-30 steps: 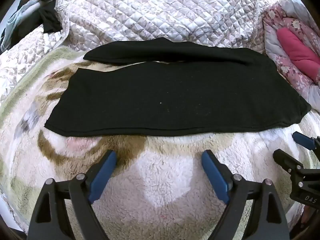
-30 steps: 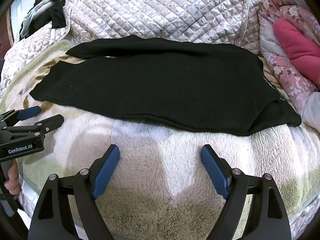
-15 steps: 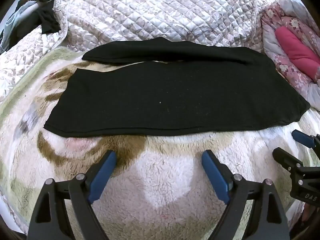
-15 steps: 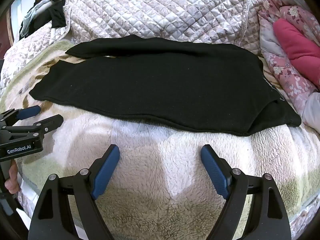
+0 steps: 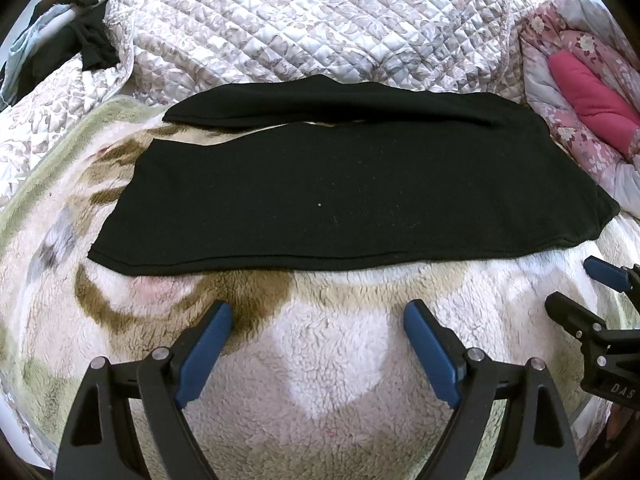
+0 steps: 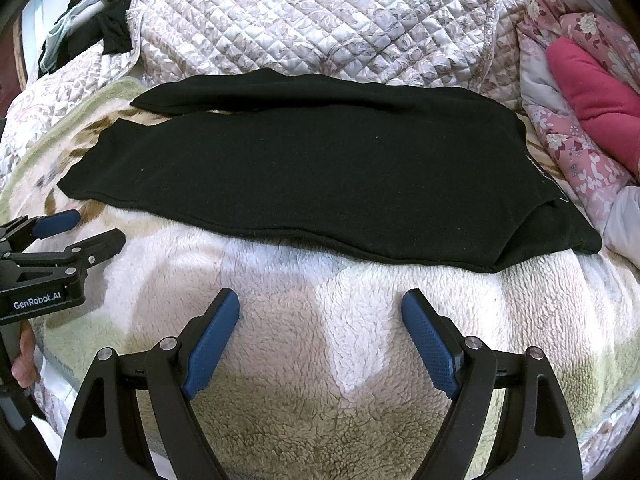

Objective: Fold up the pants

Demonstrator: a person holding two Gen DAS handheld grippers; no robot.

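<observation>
My left gripper point(image 5: 318, 322) and right gripper point(image 6: 320, 312) both stood wide apart and held nothing, poised over the shaggy fleece blanket point(image 5: 332, 368), cream with tan and green patches. Just beyond them the black pants point(image 5: 340, 200) lay flat across the blanket, legs side by side, the hems to my left, the waist to my right. The knit looked soft, limp and light, likely to sag and drag on the fleece; I judged the near hem corner and waist corner the best holds. Behind rose a quilted floral coverlet point(image 5: 300, 20), with a pink cushion point(image 6: 592, 80) at far right.
</observation>
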